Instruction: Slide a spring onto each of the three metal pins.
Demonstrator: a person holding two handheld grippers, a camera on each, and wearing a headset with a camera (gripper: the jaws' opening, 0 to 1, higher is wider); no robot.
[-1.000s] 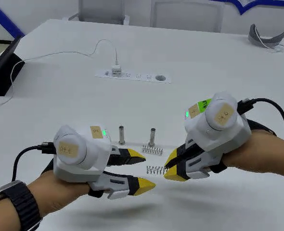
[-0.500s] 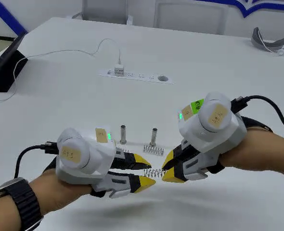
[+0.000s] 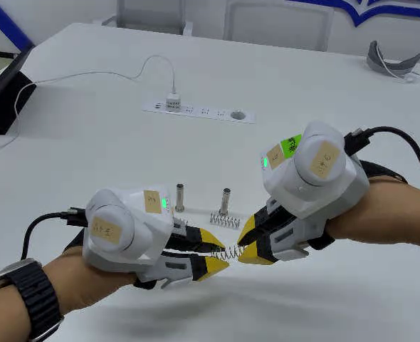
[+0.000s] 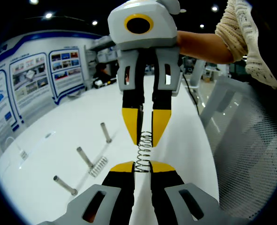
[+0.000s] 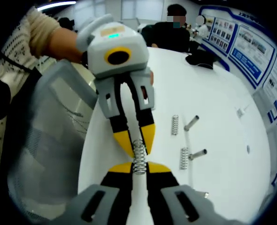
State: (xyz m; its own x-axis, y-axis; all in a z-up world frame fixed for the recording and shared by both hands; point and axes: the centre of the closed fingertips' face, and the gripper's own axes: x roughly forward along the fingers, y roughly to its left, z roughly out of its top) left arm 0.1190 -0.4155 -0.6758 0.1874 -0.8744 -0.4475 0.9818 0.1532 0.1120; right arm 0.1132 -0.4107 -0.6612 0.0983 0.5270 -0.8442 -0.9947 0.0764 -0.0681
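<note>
Over the white table (image 3: 110,142), my left gripper (image 3: 218,254) and right gripper (image 3: 241,251) meet nose to nose. Each has its jaws drawn in and pinching one end of the same spring (image 3: 229,251). Beyond the yellow tips stand the metal pins (image 4: 84,157), three in a row in the left gripper view, all upright and all bare. A loose spring (image 3: 224,220) lies flat on the table just beside the middle pin. The held spring looks lifted off the surface, stretched between my two claws with its long axis running level from one to the other. That sets it crosswise to the pins, which point straight up. The nearest pin (image 3: 225,201) rises just behind it, about as close to one claw as the other. As I judge it, one claw must let go and the other tip the spring upright, open end down, above a pin.
</note>
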